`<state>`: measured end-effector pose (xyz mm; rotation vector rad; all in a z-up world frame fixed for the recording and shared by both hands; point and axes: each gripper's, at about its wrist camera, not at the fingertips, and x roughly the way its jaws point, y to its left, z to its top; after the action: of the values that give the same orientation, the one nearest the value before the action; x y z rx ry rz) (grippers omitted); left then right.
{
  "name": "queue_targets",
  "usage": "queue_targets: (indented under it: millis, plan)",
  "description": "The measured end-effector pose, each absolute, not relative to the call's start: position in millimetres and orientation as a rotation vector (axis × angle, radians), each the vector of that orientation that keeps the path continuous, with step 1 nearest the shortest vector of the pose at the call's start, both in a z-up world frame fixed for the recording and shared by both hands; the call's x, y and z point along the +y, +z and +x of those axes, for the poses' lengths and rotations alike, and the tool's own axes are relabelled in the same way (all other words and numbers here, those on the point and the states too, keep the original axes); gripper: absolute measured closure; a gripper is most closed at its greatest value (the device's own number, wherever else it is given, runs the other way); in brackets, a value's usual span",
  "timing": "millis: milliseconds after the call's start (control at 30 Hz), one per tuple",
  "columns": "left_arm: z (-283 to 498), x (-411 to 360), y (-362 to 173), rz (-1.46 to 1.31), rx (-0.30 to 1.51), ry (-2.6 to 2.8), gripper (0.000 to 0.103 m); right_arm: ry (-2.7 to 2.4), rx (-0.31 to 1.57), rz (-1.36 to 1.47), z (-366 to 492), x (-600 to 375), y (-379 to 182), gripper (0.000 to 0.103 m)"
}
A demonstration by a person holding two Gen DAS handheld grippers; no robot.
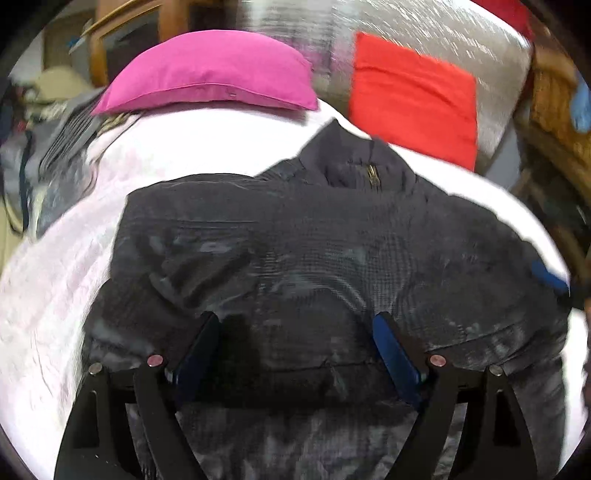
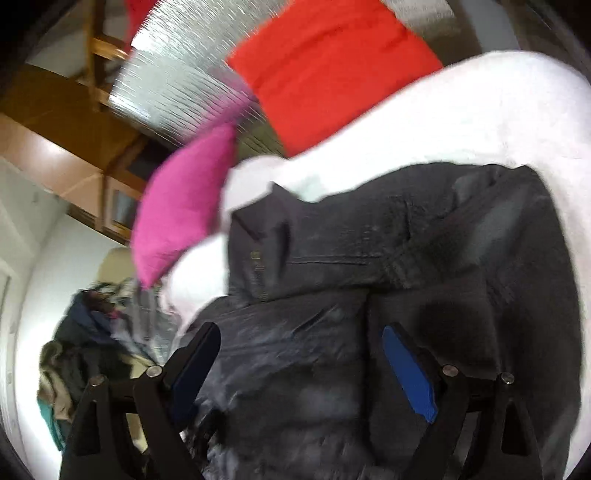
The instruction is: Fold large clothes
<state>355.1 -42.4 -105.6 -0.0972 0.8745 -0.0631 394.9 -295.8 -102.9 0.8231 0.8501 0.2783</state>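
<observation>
A dark grey jacket (image 1: 295, 251) lies on a white bed cover (image 1: 66, 280), its zipped collar (image 1: 369, 166) pointing to the far side. My left gripper (image 1: 295, 325) is open and empty, hovering close above the jacket's lower part. In the right wrist view the same jacket (image 2: 424, 258) shows with its sides folded over the middle. My right gripper (image 2: 299, 332) is open and empty just above the jacket. A blue fingertip of the right gripper (image 1: 550, 280) shows at the jacket's right edge in the left wrist view.
A pink pillow (image 1: 210, 77) and a red pillow (image 1: 413, 96) lie at the bed's head against a silver quilted headboard (image 1: 461, 33). A pile of other clothes (image 2: 85, 343) sits to the left of the bed. Wooden furniture (image 2: 66, 122) stands behind.
</observation>
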Motion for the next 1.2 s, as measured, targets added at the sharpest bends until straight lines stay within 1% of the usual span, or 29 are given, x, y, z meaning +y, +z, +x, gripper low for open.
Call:
queue_targets:
  millis: [100, 200, 300, 367, 433, 467, 500, 533, 567, 600, 633, 667, 700, 733, 767, 833, 900, 933, 967, 1000, 1033, 1100, 1200]
  plan:
    - [339, -25, -100, -0.208, 0.860, -0.064, 0.018, 0.290, 0.825, 0.896, 344, -302, -102, 0.011]
    - [327, -8, -100, -0.326, 0.858, -0.056, 0.018, 0.255, 0.879, 1.011, 310, -306, -124, 0.011]
    - [325, 10, -113, -0.476, 0.928, -0.015, 0.018, 0.229, 0.895, 1.063, 307, -308, -136, 0.012]
    - [327, 13, -122, -0.534, 0.978, -0.021, 0.018, 0.187, 0.887, 1.105, 314, -313, -143, 0.012]
    - [329, 12, -129, -0.559, 0.990, -0.025, 0.018, 0.151, 0.880, 1.104, 324, -317, -147, 0.012]
    - [331, 11, -132, -0.563, 0.994, -0.019, 0.018, 0.123, 0.898, 1.100, 331, -318, -152, 0.016]
    - [334, 10, -135, -0.571, 1.001, -0.017, 0.018, 0.100, 0.917, 1.093, 335, -317, -158, 0.026]
    - [337, 9, -137, -0.577, 1.001, -0.016, 0.018, 0.070, 0.954, 1.062, 341, -318, -162, 0.065]
    - [340, 8, -137, -0.581, 0.995, -0.019, 0.018, 0.057, 0.968, 1.045, 344, -318, -162, 0.084]
    - [342, 6, -136, -0.578, 0.980, -0.031, 0.020, 0.057, 0.967, 1.020, 347, -317, -160, 0.084]
    - [345, 4, -134, -0.565, 0.963, -0.054, 0.047, 0.051, 0.957, 0.961, 348, -315, -152, 0.087]
    - [349, 1, -133, -0.541, 0.969, -0.071, 0.060, 0.044, 0.927, 0.876, 347, -310, -139, 0.089]
    - [351, 0, -132, -0.521, 0.965, -0.068, 0.067, 0.037, 0.906, 0.825, 345, -306, -131, 0.089]
    - [351, 2, -132, -0.514, 0.956, -0.066, 0.070, 0.018, 0.894, 0.762, 345, -302, -129, 0.089]
    - [352, 1, -137, -0.492, 0.959, -0.064, 0.071, 0.009, 0.924, 0.725, 348, -300, -137, 0.089]
    - [351, -3, -143, -0.459, 0.966, -0.058, 0.070, 0.029, 0.951, 0.789, 349, -308, -156, 0.089]
    - [348, -5, -139, -0.427, 0.971, -0.062, 0.069, 0.058, 0.917, 0.865, 342, -317, -158, 0.084]
    - [346, -2, -134, -0.442, 0.981, -0.071, 0.063, 0.064, 0.928, 0.878, 339, -318, -156, 0.076]
    - [346, 1, -132, -0.455, 0.992, -0.075, 0.046, 0.096, 0.950, 0.890, 337, -318, -153, 0.056]
    - [345, 6, -129, -0.477, 1.019, -0.077, 0.034, 0.137, 0.949, 0.907, 335, -316, -151, 0.039]
    - [342, 11, -127, -0.501, 1.033, -0.085, 0.022, 0.191, 0.940, 0.927, 328, -316, -145, 0.017]
    - [332, 23, -117, -0.533, 1.011, -0.114, 0.022, 0.253, 0.938, 0.932, 310, -321, -132, 0.016]
    - [319, 47, -97, -0.505, 0.965, -0.136, 0.022, 0.306, 0.848, 0.941, 282, -341, -106, 0.016]
